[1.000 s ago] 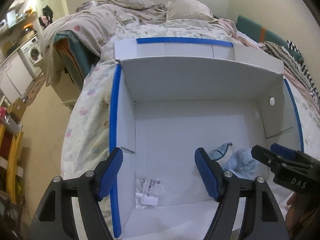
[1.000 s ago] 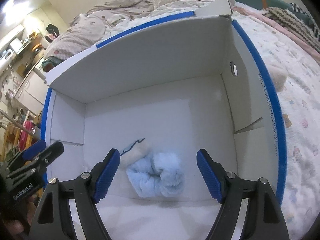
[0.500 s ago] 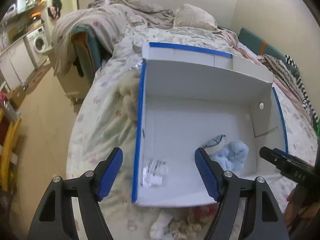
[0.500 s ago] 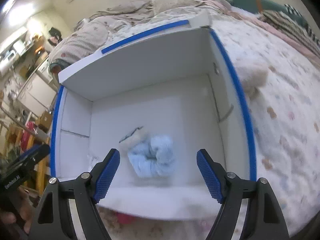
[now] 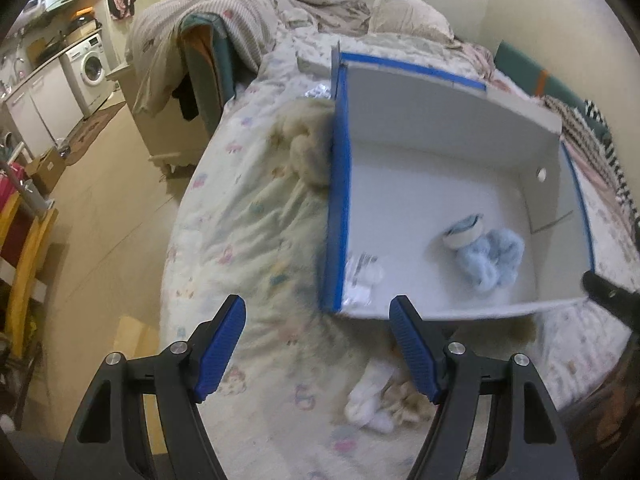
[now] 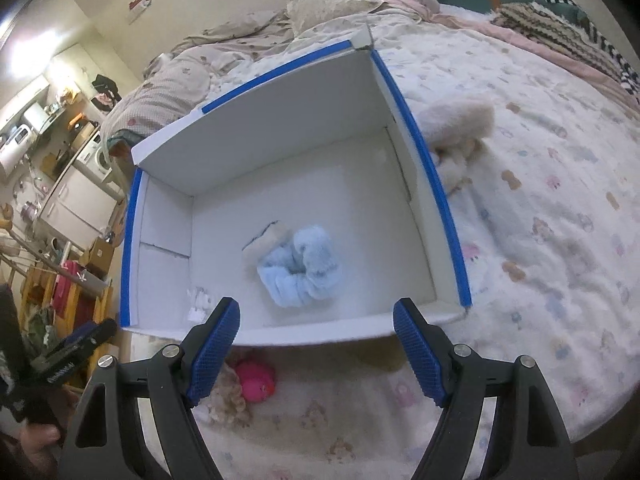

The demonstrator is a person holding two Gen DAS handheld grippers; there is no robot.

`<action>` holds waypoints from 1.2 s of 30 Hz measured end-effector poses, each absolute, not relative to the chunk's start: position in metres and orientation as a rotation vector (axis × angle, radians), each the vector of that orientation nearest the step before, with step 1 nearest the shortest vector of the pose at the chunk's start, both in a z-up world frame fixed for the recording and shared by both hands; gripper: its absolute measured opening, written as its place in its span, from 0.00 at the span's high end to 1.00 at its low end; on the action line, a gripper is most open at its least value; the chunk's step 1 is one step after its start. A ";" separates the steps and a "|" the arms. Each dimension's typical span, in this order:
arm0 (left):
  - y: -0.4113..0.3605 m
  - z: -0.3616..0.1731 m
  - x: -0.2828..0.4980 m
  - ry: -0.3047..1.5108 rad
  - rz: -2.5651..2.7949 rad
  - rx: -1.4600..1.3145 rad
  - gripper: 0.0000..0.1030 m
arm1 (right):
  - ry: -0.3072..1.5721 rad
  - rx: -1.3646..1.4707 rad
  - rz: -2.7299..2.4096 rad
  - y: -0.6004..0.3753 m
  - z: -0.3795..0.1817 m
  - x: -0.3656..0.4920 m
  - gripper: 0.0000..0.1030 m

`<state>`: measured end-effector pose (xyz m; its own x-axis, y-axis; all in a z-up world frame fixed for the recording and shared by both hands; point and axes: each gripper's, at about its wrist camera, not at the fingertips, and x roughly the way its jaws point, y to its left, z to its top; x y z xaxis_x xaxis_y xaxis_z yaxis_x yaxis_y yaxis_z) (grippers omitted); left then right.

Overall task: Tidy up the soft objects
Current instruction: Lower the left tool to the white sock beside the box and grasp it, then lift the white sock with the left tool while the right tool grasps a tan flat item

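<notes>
A white cardboard box [image 5: 440,128] [image 6: 280,120] with blue-taped edges sits on the bed. Inside lie a fluffy light-blue soft item [image 5: 490,258] [image 6: 302,268], a cream soft item [image 5: 464,232] [image 6: 264,240] beside it, and a small plastic packet [image 5: 362,276] [image 6: 198,304]. My left gripper [image 5: 318,354] is open and empty, above the bed in front of the box's left corner. My right gripper [image 6: 316,350] is open and empty, over the box's near wall. A white and beige soft pile [image 5: 384,402] lies by the left gripper. A pink soft toy [image 6: 256,382] and a beige one [image 6: 228,398] lie before the box.
A beige plush [image 5: 312,148] leans against the box's left side; a cream plush [image 6: 460,124] lies at its right side. The bed has a patterned sheet [image 6: 540,240], pillows and blankets at the far end. The floor [image 5: 104,216] and a washing machine [image 5: 90,68] are to the left.
Both grippers have pulled back and up from inside the box to in front of it. The blue soft item stays in the box. Items on the bed before the box came into view.
</notes>
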<state>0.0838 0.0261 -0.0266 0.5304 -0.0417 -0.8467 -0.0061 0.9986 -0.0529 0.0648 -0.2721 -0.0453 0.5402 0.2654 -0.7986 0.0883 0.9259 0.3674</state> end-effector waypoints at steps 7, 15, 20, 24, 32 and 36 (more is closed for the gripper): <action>0.026 -0.071 0.071 1.188 -0.039 -0.067 0.30 | 1.042 0.442 0.139 -0.264 -0.055 0.056 0.19; 0.011 -0.126 0.063 1.426 -0.117 -0.147 0.35 | 1.104 0.383 0.170 -0.244 -0.068 0.058 0.19; 0.011 -0.140 0.065 1.469 -0.112 -0.176 0.76 | 1.165 0.408 0.169 -0.245 -0.082 0.061 0.19; 0.011 -0.143 0.063 1.480 -0.139 -0.211 0.79 | 1.208 0.466 0.160 -0.254 -0.092 0.063 0.19; 0.036 -0.105 0.061 1.346 -0.035 -0.191 0.79 | 1.266 0.475 -0.099 -0.288 -0.113 0.063 0.19; 0.052 -0.091 0.064 1.281 0.028 -0.196 0.79 | 1.278 0.473 -0.155 -0.295 -0.126 0.068 0.19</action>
<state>0.0636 0.0519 -0.0909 0.2879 -0.0879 -0.9536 -0.1296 0.9830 -0.1298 0.0681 -0.2951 -0.1256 0.2937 0.1470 -0.9445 0.3686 0.8942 0.2538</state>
